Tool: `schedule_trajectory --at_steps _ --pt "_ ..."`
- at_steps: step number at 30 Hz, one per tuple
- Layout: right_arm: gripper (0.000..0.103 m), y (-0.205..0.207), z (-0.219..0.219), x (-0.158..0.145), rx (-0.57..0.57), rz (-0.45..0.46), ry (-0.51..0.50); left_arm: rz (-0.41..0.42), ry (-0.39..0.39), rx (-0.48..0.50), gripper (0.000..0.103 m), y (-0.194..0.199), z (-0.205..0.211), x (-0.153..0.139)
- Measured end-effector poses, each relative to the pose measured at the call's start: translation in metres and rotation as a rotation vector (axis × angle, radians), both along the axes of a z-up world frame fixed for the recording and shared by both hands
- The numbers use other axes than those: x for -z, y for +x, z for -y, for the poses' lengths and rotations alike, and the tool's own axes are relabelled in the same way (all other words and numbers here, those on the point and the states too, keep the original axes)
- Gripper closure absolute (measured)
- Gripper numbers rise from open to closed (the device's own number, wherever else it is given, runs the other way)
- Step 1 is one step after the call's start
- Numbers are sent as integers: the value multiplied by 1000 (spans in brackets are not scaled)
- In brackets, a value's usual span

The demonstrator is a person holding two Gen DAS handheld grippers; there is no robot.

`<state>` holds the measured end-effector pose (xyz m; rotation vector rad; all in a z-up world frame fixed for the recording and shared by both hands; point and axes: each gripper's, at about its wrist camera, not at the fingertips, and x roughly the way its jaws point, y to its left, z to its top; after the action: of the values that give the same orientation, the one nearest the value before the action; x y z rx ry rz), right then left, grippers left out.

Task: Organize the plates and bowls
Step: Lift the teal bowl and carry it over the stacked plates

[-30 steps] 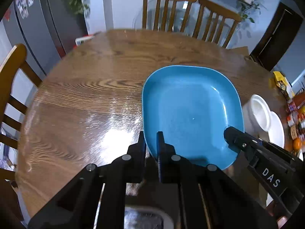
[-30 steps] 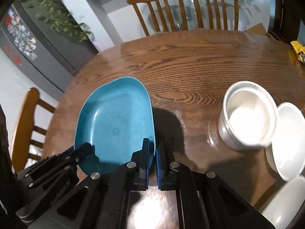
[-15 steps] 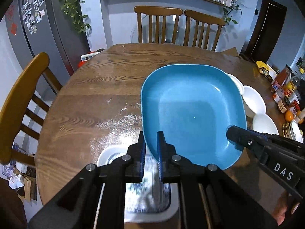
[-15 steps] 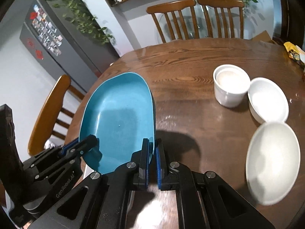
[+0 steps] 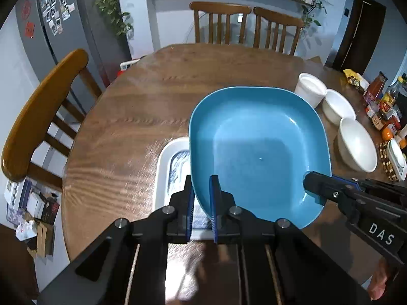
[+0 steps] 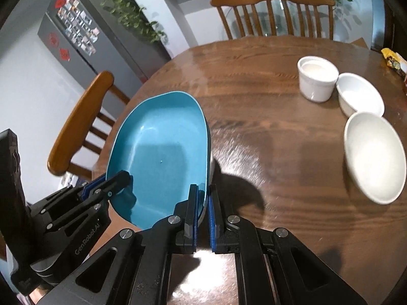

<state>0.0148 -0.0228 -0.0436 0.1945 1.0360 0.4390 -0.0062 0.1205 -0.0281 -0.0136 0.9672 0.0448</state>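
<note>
In the left wrist view, the blue plate (image 5: 259,152) is seen at centre right, lifted above the wooden table (image 5: 142,106) and partly over a white patterned dish (image 5: 173,167). Its near rim is pinched by the left gripper (image 5: 202,203), its lower right rim by the right gripper (image 5: 314,186). Three white bowls (image 5: 356,145) are seen at the right.

The big plate (image 5: 259,152) is bright blue all over. Under it sits a white plate (image 5: 173,167) with a blue pattern in the middle, and the table (image 5: 142,117) is brown wood with wavy dark lines. The cup (image 6: 317,77) and the two bowls (image 6: 360,96) (image 6: 374,156) are plain white, and the grippers (image 5: 201,203) (image 6: 202,211) are black with blue pads.
</note>
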Motion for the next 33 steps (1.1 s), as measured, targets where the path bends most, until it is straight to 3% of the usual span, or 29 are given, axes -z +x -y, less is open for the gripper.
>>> schedule_trajectory --at_steps 16,33 --pt "95 -6 -33 28 -52 -67 -13 -61 -2 -35 94 -9 -29 28" --pt "94 4 -46 58 -24 -150 -22 -164 -18 -19 93 6 -44 61"
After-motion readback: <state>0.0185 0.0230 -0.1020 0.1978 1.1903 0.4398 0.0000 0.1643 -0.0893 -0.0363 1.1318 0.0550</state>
